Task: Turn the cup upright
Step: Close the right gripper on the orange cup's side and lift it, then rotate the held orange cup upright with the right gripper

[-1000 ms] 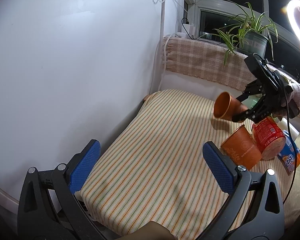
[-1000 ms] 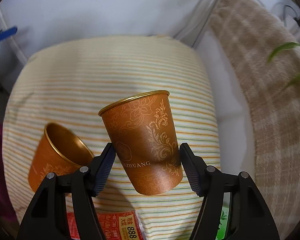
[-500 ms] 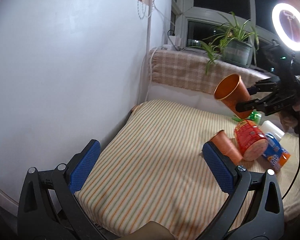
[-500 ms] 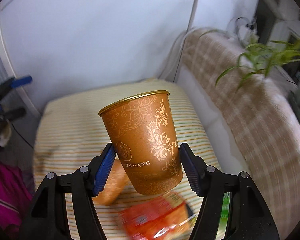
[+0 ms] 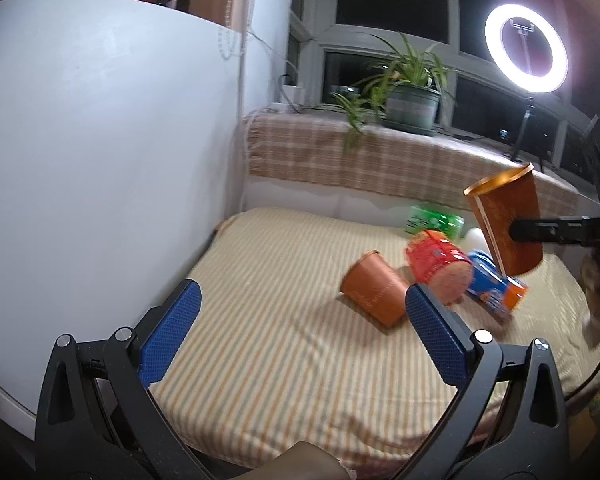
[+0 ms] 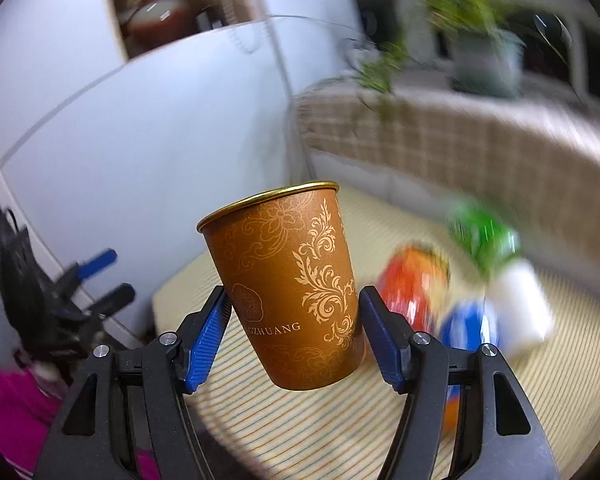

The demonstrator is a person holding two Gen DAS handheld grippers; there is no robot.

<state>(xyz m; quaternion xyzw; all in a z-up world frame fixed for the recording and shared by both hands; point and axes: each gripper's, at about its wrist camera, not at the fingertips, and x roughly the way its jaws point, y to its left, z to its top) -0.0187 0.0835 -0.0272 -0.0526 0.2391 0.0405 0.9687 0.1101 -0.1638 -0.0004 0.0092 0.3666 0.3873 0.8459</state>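
Observation:
My right gripper [image 6: 294, 312] is shut on an orange paper cup [image 6: 288, 280] with gold patterns. It holds the cup in the air, nearly upright, rim up. In the left wrist view the same cup [image 5: 506, 224] hangs above the right side of the striped cushion [image 5: 280, 312], held by the right gripper's black finger [image 5: 556, 230]. A second orange cup [image 5: 374, 288] lies on its side on the cushion. My left gripper [image 5: 298, 332] is open and empty, low over the cushion's front.
A red snack tub [image 5: 440, 260], a blue packet [image 5: 492, 284] and a green packet [image 5: 434, 220] lie beside the fallen cup. A white wall [image 5: 100, 160] is on the left. A checked ledge with a potted plant [image 5: 408, 104] and a ring light [image 5: 526, 54] stand behind.
My right gripper has lifted the cup off the cushion and turned it from lying sideways to nearly upright. The left gripper has tilted its view up a little and stayed open.

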